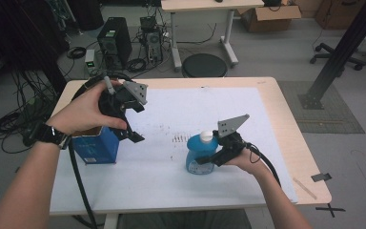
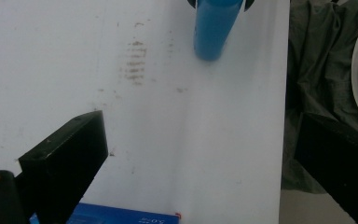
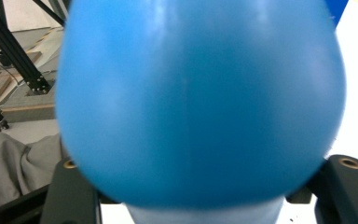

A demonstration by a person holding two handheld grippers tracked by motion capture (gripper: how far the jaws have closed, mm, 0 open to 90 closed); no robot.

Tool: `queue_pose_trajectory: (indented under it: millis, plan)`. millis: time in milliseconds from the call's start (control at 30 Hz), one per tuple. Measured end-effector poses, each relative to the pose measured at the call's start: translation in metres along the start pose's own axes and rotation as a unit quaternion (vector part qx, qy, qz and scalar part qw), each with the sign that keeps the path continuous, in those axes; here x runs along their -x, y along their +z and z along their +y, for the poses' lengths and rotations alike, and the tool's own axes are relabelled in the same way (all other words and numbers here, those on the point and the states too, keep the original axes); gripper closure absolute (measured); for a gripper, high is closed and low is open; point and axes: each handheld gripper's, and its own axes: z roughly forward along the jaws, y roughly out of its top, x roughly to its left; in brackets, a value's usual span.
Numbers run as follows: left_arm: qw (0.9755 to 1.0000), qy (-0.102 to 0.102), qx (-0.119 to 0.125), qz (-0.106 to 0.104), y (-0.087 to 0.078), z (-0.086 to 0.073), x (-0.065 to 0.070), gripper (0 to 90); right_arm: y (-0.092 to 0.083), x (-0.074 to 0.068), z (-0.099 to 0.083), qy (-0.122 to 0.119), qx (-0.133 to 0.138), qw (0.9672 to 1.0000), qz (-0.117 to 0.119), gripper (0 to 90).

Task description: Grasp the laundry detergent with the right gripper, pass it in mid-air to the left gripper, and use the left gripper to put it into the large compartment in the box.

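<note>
High view: right claw (image 1: 208, 160) clamps blue bottle (image 1: 201, 155); left claw (image 1: 132, 128), apart, hovers beside blue box (image 1: 96, 145).

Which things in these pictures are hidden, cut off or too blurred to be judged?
- Bottle label: none readable; blurred in the right gripper view, too small in the high view.
- Right gripper contact with the bottle: jaws sit at its sides, but the bulging body covers their tips.
- Box print: cut by the left gripper view's bottom edge; partly covered by the left hand from above.

Wooden table (image 1: 286, 119), white sheet (image 1: 209, 114) over it, blue bottle (image 1: 201, 155), blue box (image 1: 96, 145)
</note>
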Motion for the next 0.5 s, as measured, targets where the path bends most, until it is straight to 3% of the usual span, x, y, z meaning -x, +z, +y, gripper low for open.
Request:
queue_pose_trajectory:
  millis: [500]
  plan:
    - [1.0,0.001,-0.001,0.0,0.0004,0.0006,-0.0005,3.9,-0.0013,-0.0021,-0.0015,-0.013,0.012,0.9998,-0.007,38.2]
